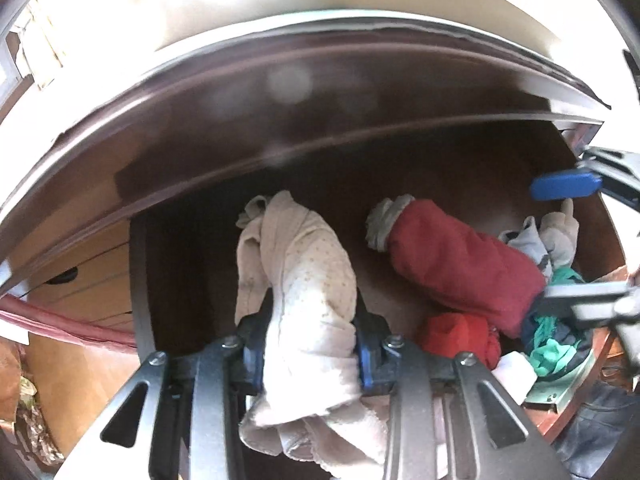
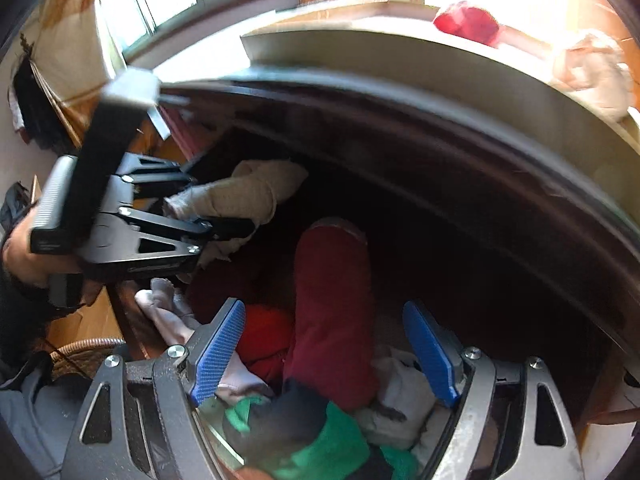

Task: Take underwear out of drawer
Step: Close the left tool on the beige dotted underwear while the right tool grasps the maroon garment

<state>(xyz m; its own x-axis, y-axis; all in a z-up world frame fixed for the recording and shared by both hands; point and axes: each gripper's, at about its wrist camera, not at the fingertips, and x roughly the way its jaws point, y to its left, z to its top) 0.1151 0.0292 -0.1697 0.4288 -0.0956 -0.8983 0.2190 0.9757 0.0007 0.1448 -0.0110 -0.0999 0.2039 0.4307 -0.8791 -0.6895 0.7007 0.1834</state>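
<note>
We see our left gripper [image 1: 310, 344] clamped on a cream pair of underwear [image 1: 304, 280], soft knit cloth speckled with tiny dots, bunched into a thick roll between the blue ribbed pads [image 1: 366, 360]. The cloth spills in limp folds below the jaws and rises in a crumpled knot above them, over the open drawer [image 1: 520, 152], whose inner walls are dark, glossy brown wood. In the right wrist view the same bundle [image 2: 244, 192] hangs from that gripper's black metal fingers near the drawer's left side.

Our right gripper [image 2: 324, 352] stands wide open, its blue cross-hatched pads [image 2: 218, 348] apart and holding nothing, poised above the heap that lies in the drawer. Between them lies a long maroon roll [image 2: 332, 300] with a pale ribbed cuff (matte, fleecy-looking), beside a bright red garment [image 2: 264, 336], a green and dark tangle [image 2: 320, 432] and a grey crumpled piece [image 2: 400, 396]. On the pale top above, a red item [image 2: 468, 24] and a cream one [image 2: 592, 72] lie blurred.
</note>
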